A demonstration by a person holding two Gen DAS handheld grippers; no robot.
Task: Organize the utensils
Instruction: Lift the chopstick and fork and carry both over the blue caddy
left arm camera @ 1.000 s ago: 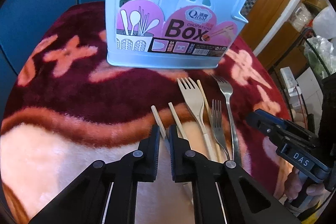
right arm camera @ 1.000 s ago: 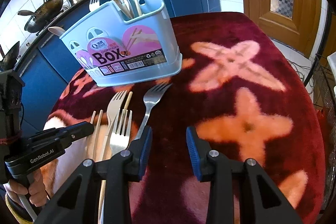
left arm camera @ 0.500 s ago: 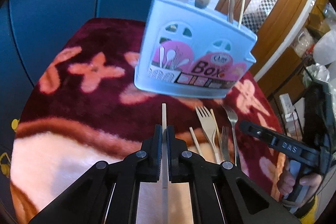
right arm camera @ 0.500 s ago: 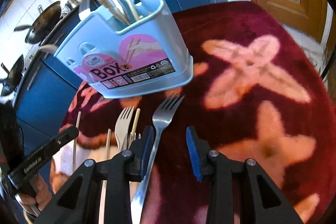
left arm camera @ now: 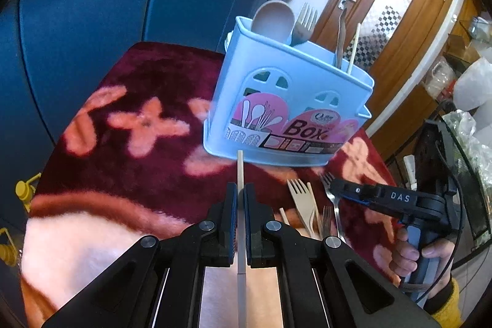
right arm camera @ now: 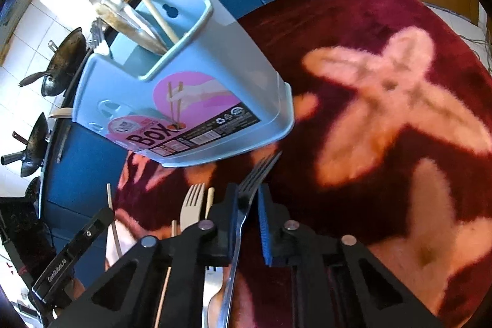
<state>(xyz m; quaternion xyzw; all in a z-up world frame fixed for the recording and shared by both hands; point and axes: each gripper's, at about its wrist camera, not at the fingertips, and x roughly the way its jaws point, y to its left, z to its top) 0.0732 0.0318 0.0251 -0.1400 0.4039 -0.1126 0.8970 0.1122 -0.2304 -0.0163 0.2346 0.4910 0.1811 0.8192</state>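
A light blue utensil box stands on the red flowered cloth and holds a spoon, a fork, a metal utensil and a chopstick. My left gripper is shut on a beige chopstick, lifted clear of the cloth and pointing at the box. My right gripper is closing its jaws on the neck of a metal fork, which sits between the pads with its tines just short of the box. A beige fork, a small metal fork and loose chopsticks lie between the two grippers.
The cloth stretches open to the right of the fork. Blue cabinets stand behind the table, with woks on the counter. A wooden door and bags are off to the right. A hand holds the right gripper.
The left gripper shut on the chopstick and lifted it off the cloth. The right gripper moved forward over the metal fork and its jaws came together on it.
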